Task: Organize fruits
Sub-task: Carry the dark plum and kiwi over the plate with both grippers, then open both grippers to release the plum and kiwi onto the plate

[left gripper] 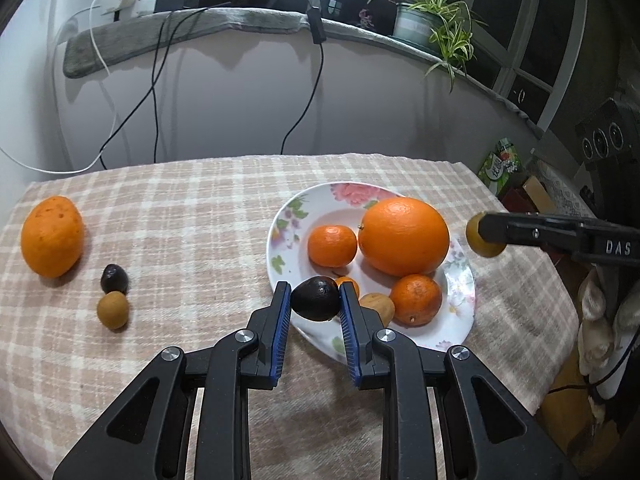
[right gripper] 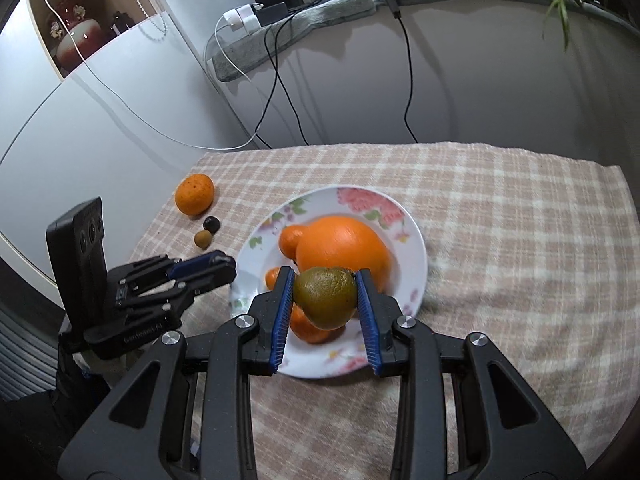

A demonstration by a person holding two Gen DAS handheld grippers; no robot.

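Observation:
My left gripper (left gripper: 315,294) is shut on a small dark fruit (left gripper: 314,299) over the near rim of the flowered plate (left gripper: 340,194). On the plate lie a big orange (left gripper: 404,236), two mandarins (left gripper: 332,246) (left gripper: 416,299) and a brown fruit (left gripper: 378,306). My right gripper (right gripper: 325,280) is shut on a greenish-brown fruit (right gripper: 326,298) above the same plate (right gripper: 412,248); in the left wrist view that fruit (left gripper: 478,240) hangs off the plate's right side. An orange (left gripper: 52,236), a dark fruit (left gripper: 114,278) and a brown fruit (left gripper: 113,310) lie on the cloth at left.
A checked cloth (left gripper: 192,216) covers the table, which ends near a white wall. Cables (left gripper: 154,92) hang down the wall from a grey sill with a potted plant (left gripper: 432,20). Boxes and a green packet (left gripper: 500,166) stand beyond the table's right edge.

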